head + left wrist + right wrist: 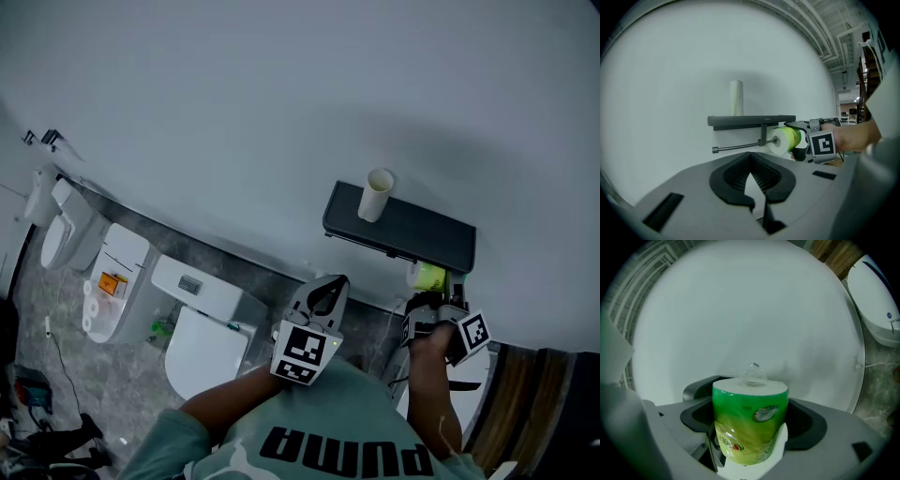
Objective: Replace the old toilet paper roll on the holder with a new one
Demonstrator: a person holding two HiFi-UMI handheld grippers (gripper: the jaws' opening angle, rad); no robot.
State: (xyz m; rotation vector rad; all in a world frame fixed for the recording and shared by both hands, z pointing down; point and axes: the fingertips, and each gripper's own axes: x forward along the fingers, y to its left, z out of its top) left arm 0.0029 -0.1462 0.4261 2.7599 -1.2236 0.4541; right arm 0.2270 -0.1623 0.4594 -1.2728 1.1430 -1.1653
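Observation:
A black wall shelf carries a bare cardboard tube that stands upright on it. Under the shelf a thin metal bar sticks out to the left of its bracket and is bare. My right gripper is shut on a new toilet paper roll in green wrapping. That green roll hangs just right of the bracket, its white end facing it. My left gripper hovers below and in front of the shelf, shut with nothing in it.
A white wall fills the background. Two white toilets stand on the grey floor at the lower left. A wooden panel is at the right. Another toilet shows in the right gripper view.

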